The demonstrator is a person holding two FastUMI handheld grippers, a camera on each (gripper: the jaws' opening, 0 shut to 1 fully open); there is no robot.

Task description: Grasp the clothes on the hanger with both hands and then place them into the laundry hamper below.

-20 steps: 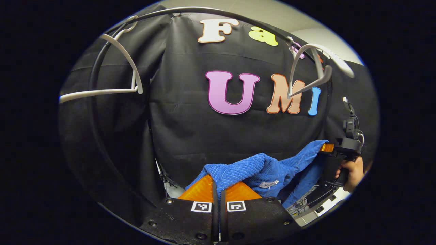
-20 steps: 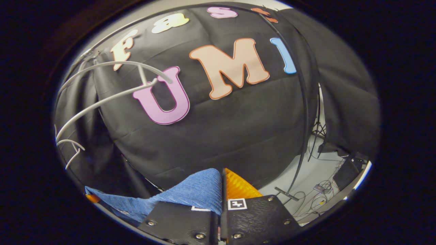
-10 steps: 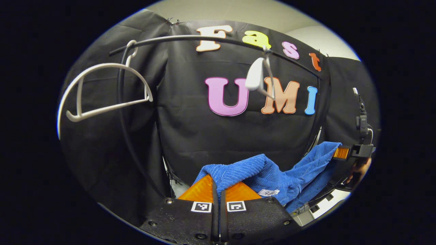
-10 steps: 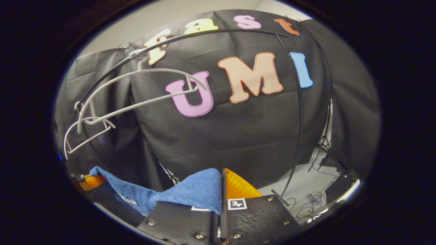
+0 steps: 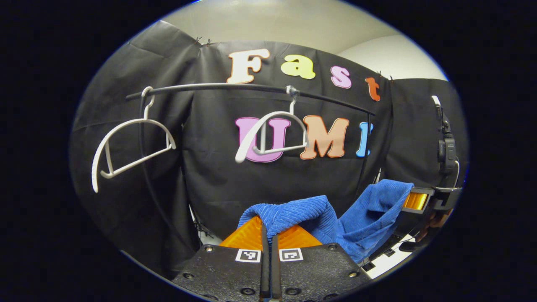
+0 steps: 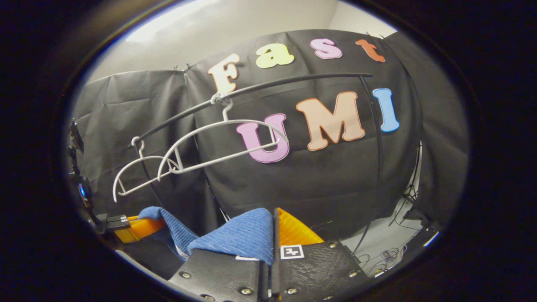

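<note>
left gripper point(image 5: 268, 235): fingers pressed on blue garment point(image 5: 356, 218) | right gripper point(image 6: 272, 233): fingers clamped on the same cloth, which is held between both, below rail point(image 5: 235, 87) | left gripper view: two bare hangers point(image 5: 126, 147) seen well apart | right gripper view: cables on floor point(image 6: 384, 241) seen at lower right

The left hand-held gripper point(image 5: 267, 235) is seen clamped, its 2 fingers pressed together on blue cloth point(image 5: 293, 212). The right hand-held gripper point(image 6: 270, 235) is likewise closed on the cloth, and is held by a hand point(image 5: 434, 220) at the far right.
</note>
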